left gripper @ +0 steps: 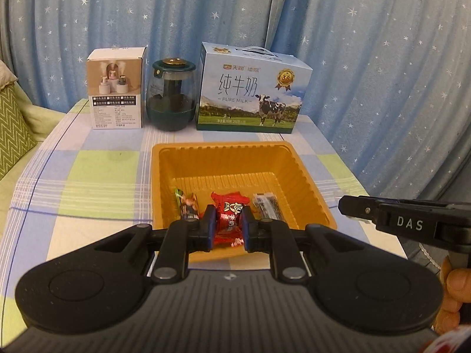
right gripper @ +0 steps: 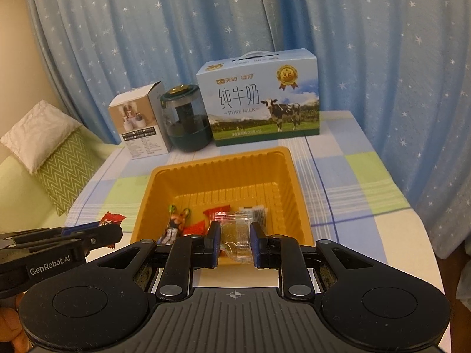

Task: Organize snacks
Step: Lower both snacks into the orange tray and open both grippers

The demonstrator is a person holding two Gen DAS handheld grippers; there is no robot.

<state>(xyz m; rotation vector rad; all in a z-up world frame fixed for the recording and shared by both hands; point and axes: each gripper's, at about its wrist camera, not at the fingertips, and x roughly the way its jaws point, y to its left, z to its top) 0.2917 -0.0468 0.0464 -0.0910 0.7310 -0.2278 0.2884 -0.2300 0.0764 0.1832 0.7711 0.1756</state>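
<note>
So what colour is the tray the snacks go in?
Orange-yellow. The tray with ribbed walls shows best in the left wrist view.

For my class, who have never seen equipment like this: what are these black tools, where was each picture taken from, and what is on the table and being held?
There is no robot here. A person holds a hand-held gripper in each hand, and each one carries a camera looking along its two fingers, so there is one picture per hand. The left gripper is shut on a red sweet. The right gripper is shut on a clear packet. On the checked tablecloth sits an orange tray holding snacks, including a green packet and a black-and-white packet. Behind the tray stand a small box, a dark green jar and a milk carton.
</note>
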